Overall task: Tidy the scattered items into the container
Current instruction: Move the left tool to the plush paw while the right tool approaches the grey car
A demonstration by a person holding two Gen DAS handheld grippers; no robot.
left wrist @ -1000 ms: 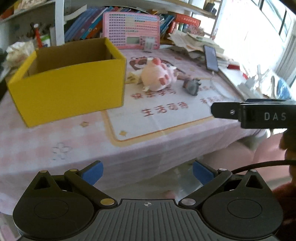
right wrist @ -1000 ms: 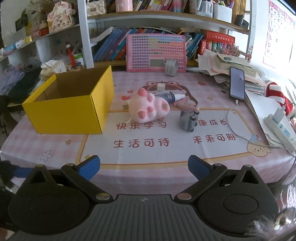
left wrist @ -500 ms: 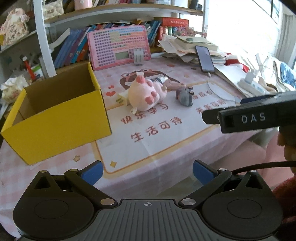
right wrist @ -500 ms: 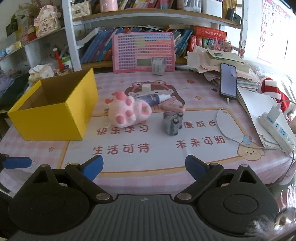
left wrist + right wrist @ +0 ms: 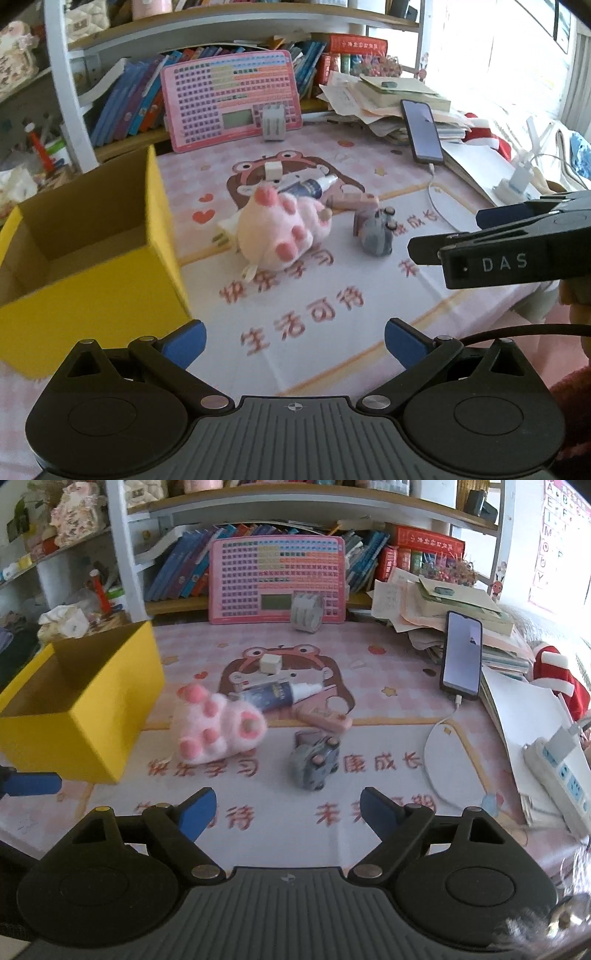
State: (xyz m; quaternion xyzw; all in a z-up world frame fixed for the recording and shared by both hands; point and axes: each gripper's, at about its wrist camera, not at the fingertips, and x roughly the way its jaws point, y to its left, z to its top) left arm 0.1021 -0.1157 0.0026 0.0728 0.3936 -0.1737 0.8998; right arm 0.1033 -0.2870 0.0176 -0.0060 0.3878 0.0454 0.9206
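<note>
An open yellow cardboard box point(image 5: 85, 295) point(image 5: 92, 701) stands at the table's left. Right of it lie a pink plush paw point(image 5: 280, 232) point(image 5: 218, 727), a grey toy car point(image 5: 376, 236) point(image 5: 314, 764), a dark blue tube point(image 5: 273, 696), a pink case point(image 5: 325, 716) and a small white cube point(image 5: 269, 664). My left gripper point(image 5: 294, 343) hangs open over the mat's near part with nothing between its fingers. My right gripper point(image 5: 289, 812) is just short of the grey car, its jaws closing with nothing between them; its finger point(image 5: 480, 240) shows side-on in the left wrist view.
A pink keyboard toy point(image 5: 277, 579) leans on the bookshelf at the back, with a tape roll point(image 5: 307, 611) in front. A phone point(image 5: 461, 657) on its cable, stacked papers point(image 5: 443, 605) and a power strip point(image 5: 557, 771) fill the right side.
Both grippers have moved forward over the table, so the box, paw and car look larger and nearer. The right gripper's fingers stand a little closer together.
</note>
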